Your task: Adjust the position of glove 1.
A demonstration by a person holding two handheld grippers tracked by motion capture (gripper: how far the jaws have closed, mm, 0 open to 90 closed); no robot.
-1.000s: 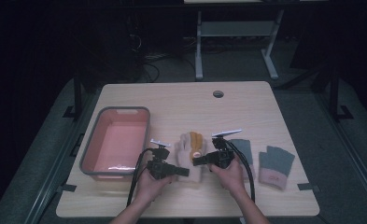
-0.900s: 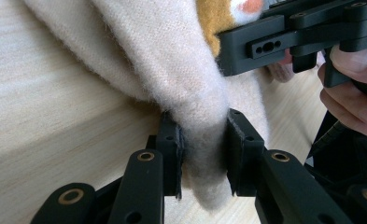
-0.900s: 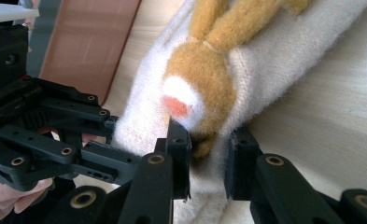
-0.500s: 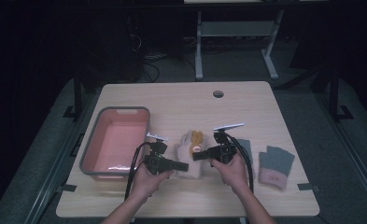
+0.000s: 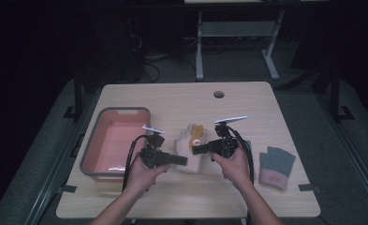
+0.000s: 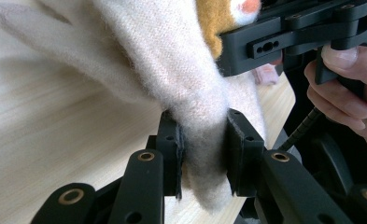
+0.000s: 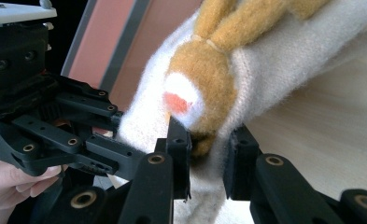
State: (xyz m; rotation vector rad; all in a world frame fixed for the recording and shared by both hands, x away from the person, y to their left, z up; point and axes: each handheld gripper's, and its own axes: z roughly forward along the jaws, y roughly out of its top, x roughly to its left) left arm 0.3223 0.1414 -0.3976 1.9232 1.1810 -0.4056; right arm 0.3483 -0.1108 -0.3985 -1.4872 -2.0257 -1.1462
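Observation:
A cream woollen glove [image 5: 191,140] with an orange and white animal patch lies mid-table, its fingers pointing away from me. My left gripper [image 5: 184,161] is shut on one side of its cuff; in the left gripper view the pads [image 6: 174,154] squeeze a cream fold [image 6: 172,70]. From the other side my right gripper [image 5: 195,150] is shut on the same glove [image 7: 265,60], its jaws closed just under the orange patch [image 7: 204,70]. The two grippers face each other, almost touching.
A pink bin with a grey rim [image 5: 121,110] stands left of the glove. A grey glove with a pink cuff [image 5: 275,166] lies at the right, and another grey piece [image 5: 246,145] sits behind my right hand. A round hole [image 5: 218,94] marks the table's far side.
Both hands and grippers have shifted a little away from the table's near edge, bringing the glove's cuff end with them. Both stay shut on the glove.

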